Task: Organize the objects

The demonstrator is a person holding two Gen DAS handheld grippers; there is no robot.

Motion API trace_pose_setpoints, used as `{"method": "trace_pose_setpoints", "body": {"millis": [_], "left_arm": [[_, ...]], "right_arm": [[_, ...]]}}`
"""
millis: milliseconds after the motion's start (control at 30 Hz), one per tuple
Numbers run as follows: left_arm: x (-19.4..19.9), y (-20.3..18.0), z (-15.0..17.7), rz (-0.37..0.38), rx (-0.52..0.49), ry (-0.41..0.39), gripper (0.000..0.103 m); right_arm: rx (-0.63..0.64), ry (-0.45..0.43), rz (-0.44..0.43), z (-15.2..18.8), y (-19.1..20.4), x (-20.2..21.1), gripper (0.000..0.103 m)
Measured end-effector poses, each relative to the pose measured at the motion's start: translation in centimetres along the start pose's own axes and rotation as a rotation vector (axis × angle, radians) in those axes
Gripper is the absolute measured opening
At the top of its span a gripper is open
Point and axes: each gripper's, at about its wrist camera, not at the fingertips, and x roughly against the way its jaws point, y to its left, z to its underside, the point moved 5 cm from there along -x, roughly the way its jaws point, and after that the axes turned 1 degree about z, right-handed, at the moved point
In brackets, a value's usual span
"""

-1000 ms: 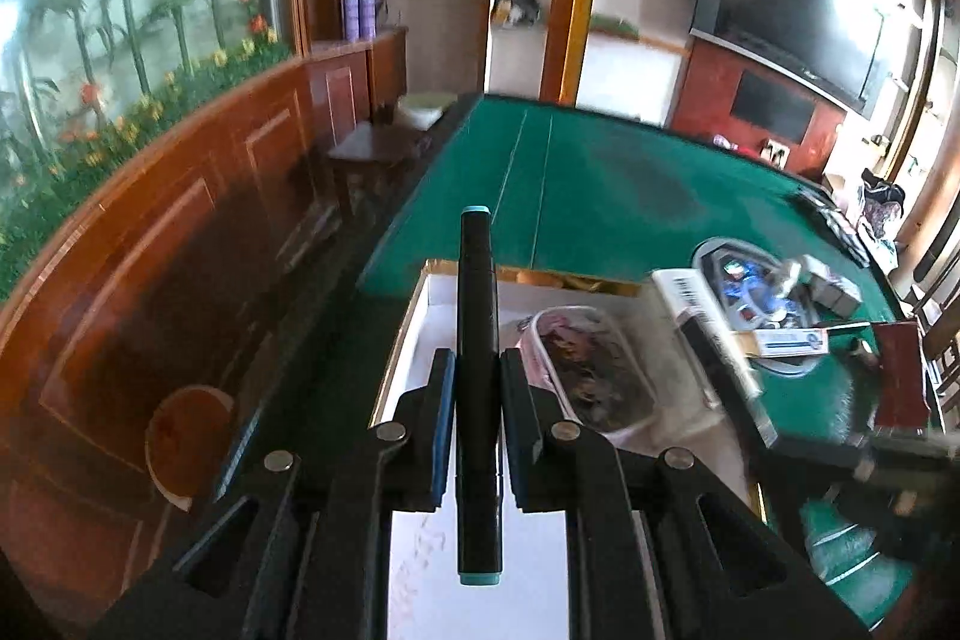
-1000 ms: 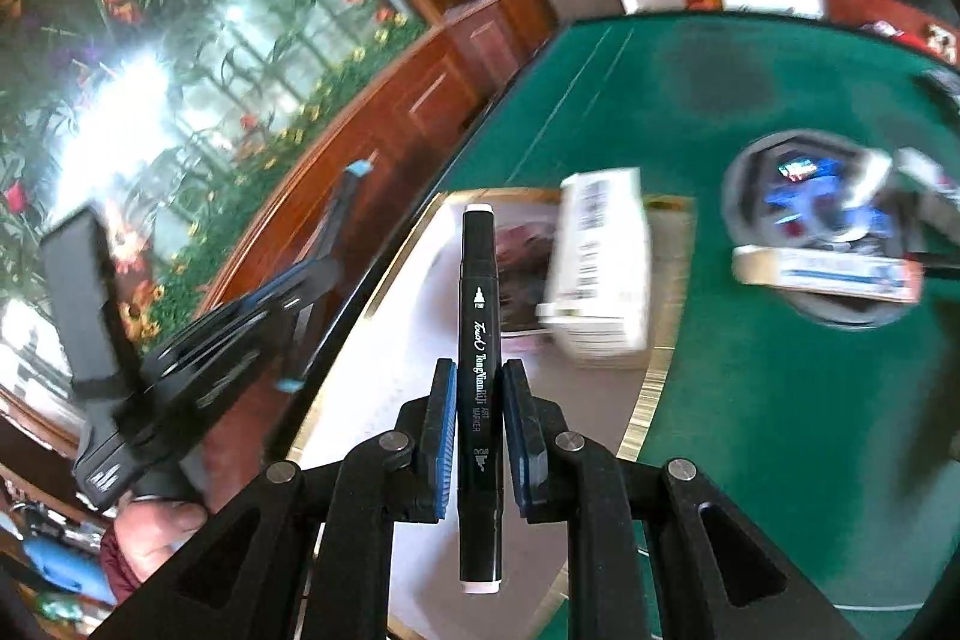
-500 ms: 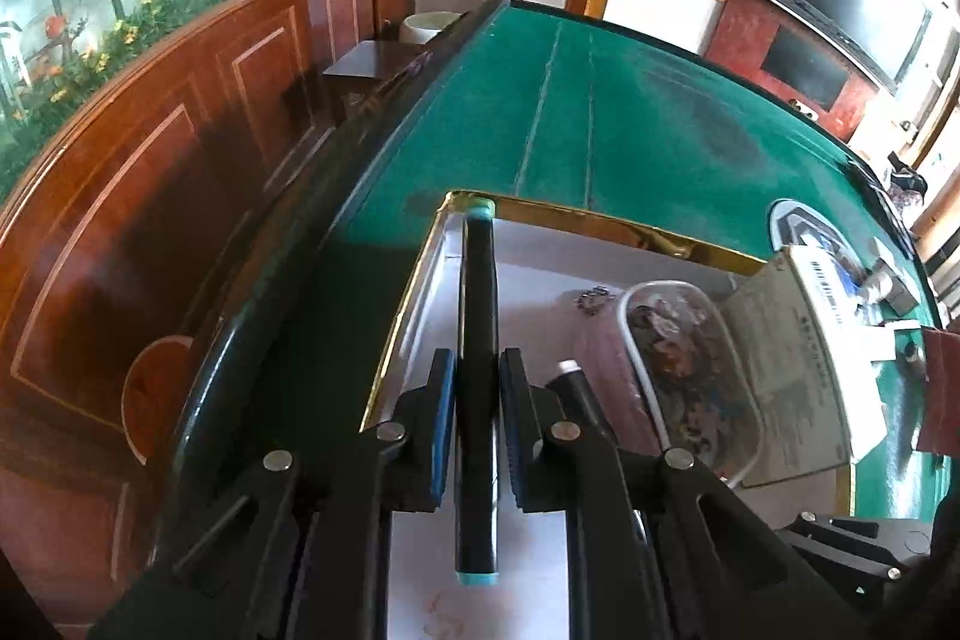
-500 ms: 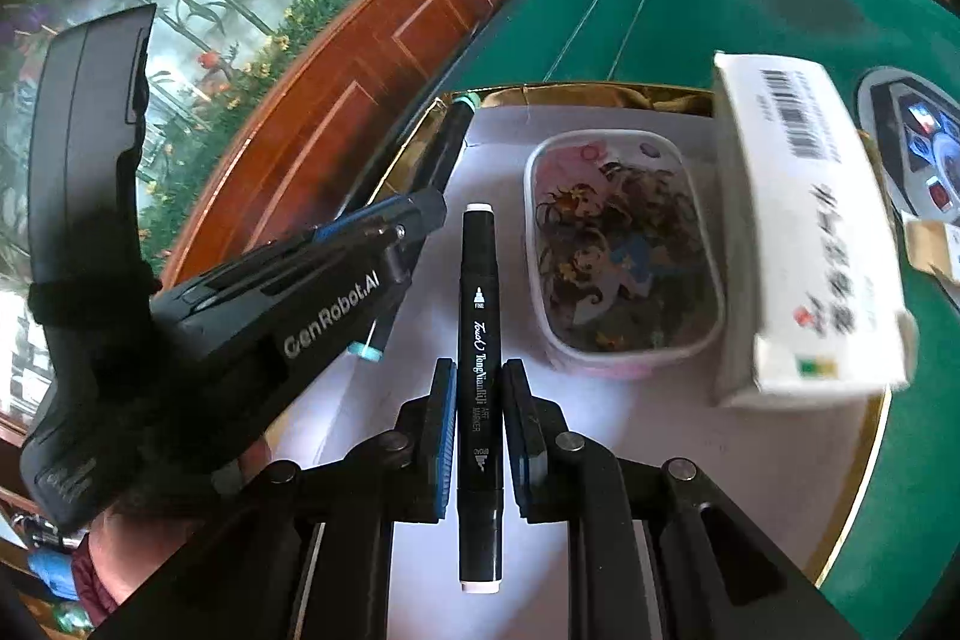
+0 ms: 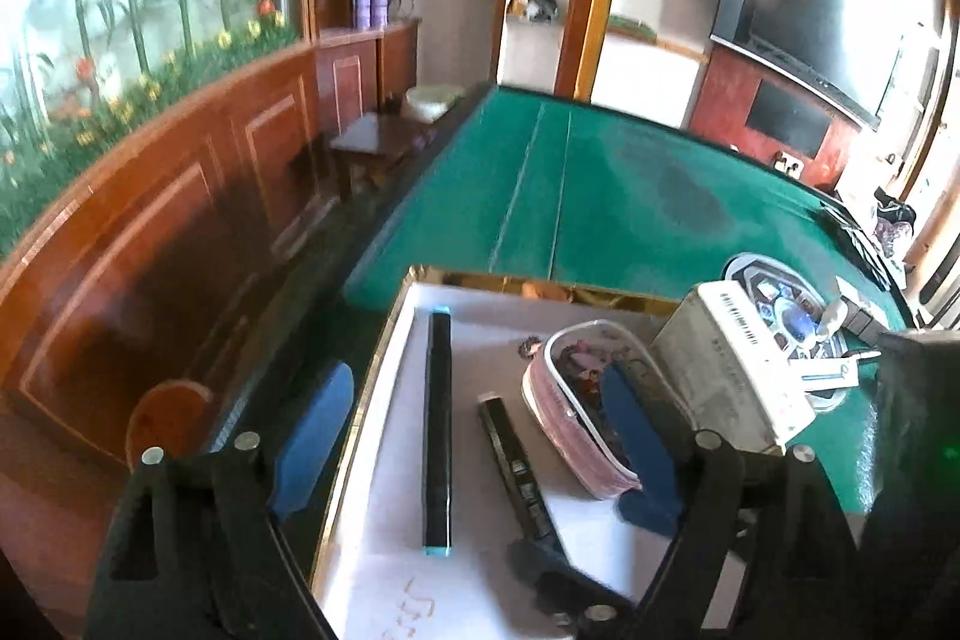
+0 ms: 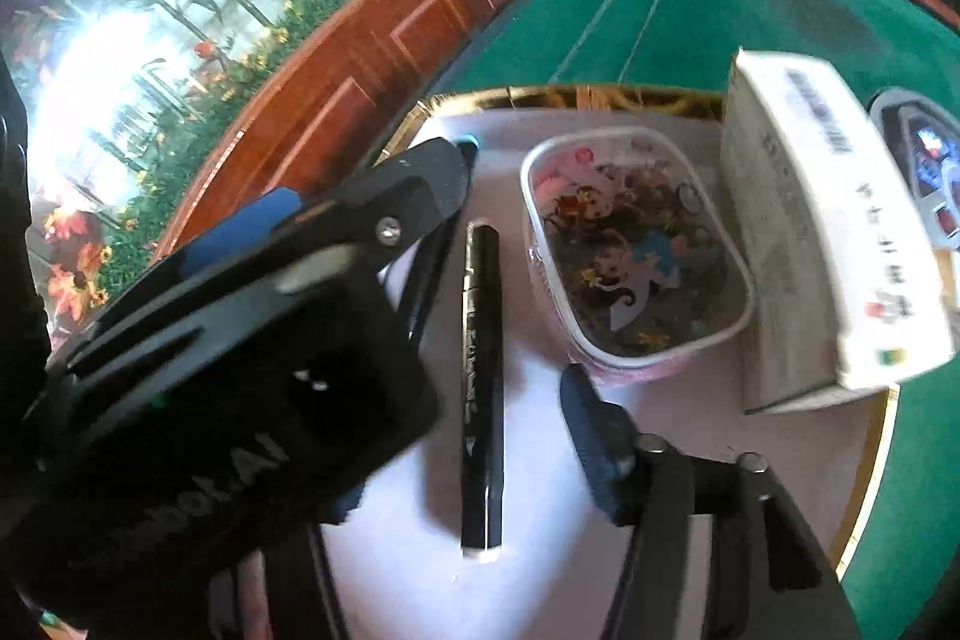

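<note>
Left wrist view: both markers lie freed in the white tray [image 5: 384, 550].
Our left tongs [image 5: 474, 436] and right tongs [image 6: 474, 400] have just been opening, gaping over the teal-capped marker [image 5: 437, 430] and white-tipped marker [image 6: 482, 388]. Withdrawing carelessly, we might nudge either marker; cartoon-lidded container [image 6: 636, 250] and white carton [image 6: 834, 244] crowd nearby.

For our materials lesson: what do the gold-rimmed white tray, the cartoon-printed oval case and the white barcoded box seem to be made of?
Gold-rimmed white tray: probably card, with a matt white floor and a mirror-like gold foil rim.
Cartoon-printed oval case: likely soft glossy plastic, with highlights over the print and a white piped edge.
White barcoded box: apparently printed cardboard, with sharp folded edges.
</note>
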Motion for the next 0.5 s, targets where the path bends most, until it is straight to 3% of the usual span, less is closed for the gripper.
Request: {"method": "trace_pose_setpoints", "body": {"millis": [100,233,500], "left_arm": [[2.5,-0.5,-0.2,-0.034,-0.029,-0.065,0.087],[5.1,-1.6,-0.5,-0.062,-0.063,-0.134,0.091],[7.5,-5.5,-0.6,-0.060,-0.134,-0.173,0.092]], "right_arm": [[0.057,-0.067,0.013,0.5,0.2,3.1,0.068],[0.091,-0.167,0.038,0.9,-0.2,7.1,0.082],[0.061,-0.316,0.126,3.0,-4.5,13.8,0.093]]}}
